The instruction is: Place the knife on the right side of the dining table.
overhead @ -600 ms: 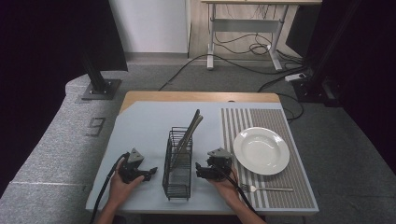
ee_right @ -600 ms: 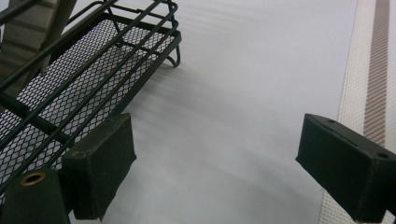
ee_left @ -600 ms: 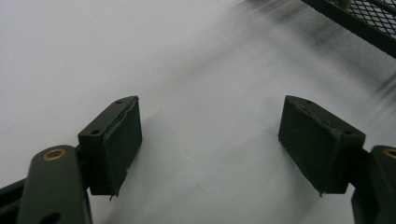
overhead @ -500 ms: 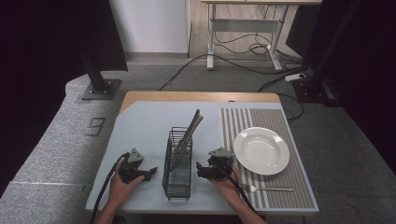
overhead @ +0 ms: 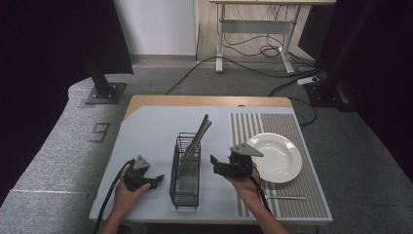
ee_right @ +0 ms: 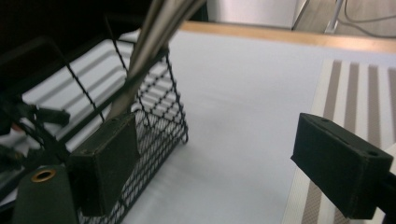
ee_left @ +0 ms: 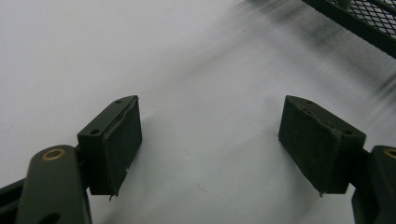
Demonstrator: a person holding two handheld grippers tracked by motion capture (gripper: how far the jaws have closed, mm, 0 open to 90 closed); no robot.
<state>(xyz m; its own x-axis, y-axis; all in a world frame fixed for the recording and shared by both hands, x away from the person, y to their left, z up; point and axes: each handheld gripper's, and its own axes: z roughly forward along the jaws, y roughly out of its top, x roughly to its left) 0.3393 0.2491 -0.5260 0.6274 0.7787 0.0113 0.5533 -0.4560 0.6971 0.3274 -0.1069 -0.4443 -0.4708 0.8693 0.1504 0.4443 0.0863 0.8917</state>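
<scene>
right gripper (overhead: 217, 165) jaws apart, beside wire rack (overhead: 186, 170)

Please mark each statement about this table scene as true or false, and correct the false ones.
1. The white plate lies on the striped mat. True.
2. The right gripper is shut on a utensil. False: its jaws stand wide apart with nothing between them.
3. The wire basket stands between the two grippers. True.
4. The left gripper holds the basket. False: its jaws are open over bare table, beside the basket.
5. The utensils in the basket lean out over its far end. True.
</scene>
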